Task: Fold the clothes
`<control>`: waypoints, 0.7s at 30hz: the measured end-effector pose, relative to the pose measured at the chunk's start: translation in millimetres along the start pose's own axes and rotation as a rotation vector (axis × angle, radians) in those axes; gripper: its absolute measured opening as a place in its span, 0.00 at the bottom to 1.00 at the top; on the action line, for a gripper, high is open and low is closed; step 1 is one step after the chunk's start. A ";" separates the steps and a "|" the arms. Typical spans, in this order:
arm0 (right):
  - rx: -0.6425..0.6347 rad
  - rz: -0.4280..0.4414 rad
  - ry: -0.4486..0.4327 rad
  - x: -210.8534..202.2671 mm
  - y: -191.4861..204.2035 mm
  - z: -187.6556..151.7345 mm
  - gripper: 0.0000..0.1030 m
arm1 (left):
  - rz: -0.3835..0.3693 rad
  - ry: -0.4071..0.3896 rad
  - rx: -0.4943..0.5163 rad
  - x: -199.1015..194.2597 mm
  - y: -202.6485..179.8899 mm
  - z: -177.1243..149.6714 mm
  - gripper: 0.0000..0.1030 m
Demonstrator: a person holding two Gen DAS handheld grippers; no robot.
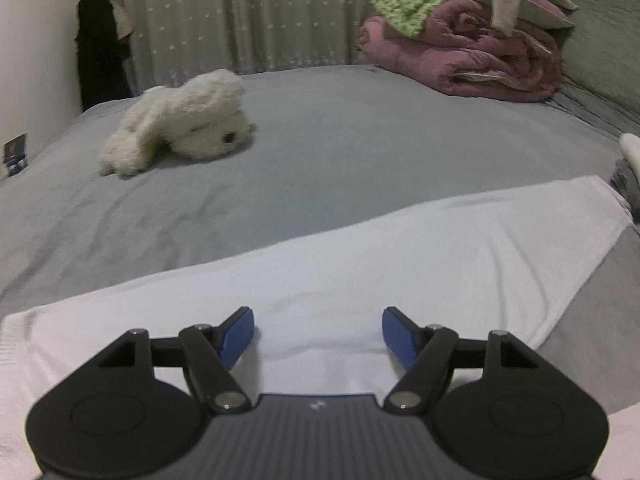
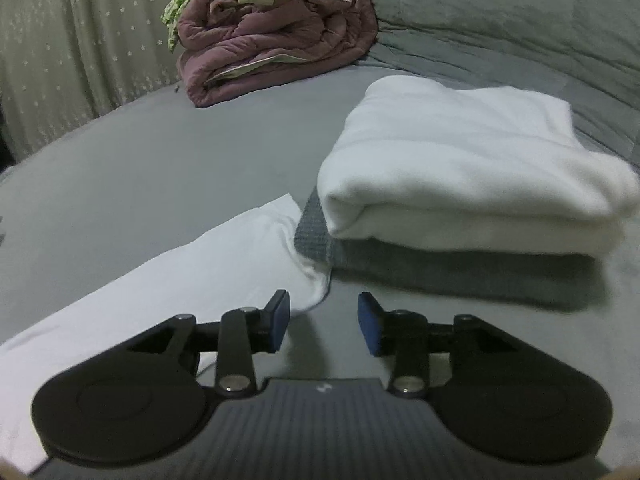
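A white garment (image 1: 360, 272) lies flat across the grey bed sheet (image 1: 320, 148), stretching from lower left to right. My left gripper (image 1: 318, 334) hovers open just over its near part, nothing between the blue pads. In the right wrist view the same white garment (image 2: 180, 280) ends in a corner near the middle. My right gripper (image 2: 324, 320) is open at that corner, its left pad (image 2: 280, 320) over the cloth edge and its right pad over bare sheet. Just beyond, a folded white garment (image 2: 460, 168) rests on a folded grey one (image 2: 400, 268).
A white plush toy (image 1: 180, 120) lies on the bed at the left. A rolled mauve quilt (image 1: 472, 60) with green and cream cloth on top sits at the back, also the quilt (image 2: 276, 36) in the right view. A curtain (image 1: 240, 16) hangs behind; a grey pillow (image 2: 520, 12) is at the right.
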State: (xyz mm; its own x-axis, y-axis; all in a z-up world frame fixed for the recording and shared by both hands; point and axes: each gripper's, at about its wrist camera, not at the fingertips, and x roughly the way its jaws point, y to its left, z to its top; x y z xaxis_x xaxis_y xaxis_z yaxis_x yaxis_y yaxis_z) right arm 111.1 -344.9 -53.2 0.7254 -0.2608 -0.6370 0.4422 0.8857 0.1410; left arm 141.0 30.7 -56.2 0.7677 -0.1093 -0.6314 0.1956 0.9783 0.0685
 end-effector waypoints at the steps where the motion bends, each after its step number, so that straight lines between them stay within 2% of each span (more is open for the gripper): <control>1: 0.007 0.010 0.005 -5.5 1.0 -1.4 0.41 | 0.012 0.007 -0.009 -3.2 4.9 2.1 0.70; 4: 0.028 0.040 0.020 -22.1 4.2 -5.6 0.45 | 0.046 0.024 -0.049 -14.2 21.2 5.8 0.71; 9: 0.040 0.089 0.038 -49.8 12.6 -13.2 0.48 | 0.068 0.075 -0.183 -43.6 56.0 0.3 0.70; 21: -0.009 0.211 0.075 -124.4 27.6 -51.5 0.53 | 0.123 0.121 -0.251 -131.1 91.3 -46.8 0.70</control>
State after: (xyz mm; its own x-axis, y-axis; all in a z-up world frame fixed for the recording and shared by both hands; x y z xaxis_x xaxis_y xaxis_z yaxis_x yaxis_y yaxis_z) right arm 5.9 -268.2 -9.1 0.7599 -0.0401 -0.6488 0.2798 0.9211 0.2707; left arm 29.7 142.6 -3.3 0.6952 0.0196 -0.7185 -0.0624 0.9975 -0.0331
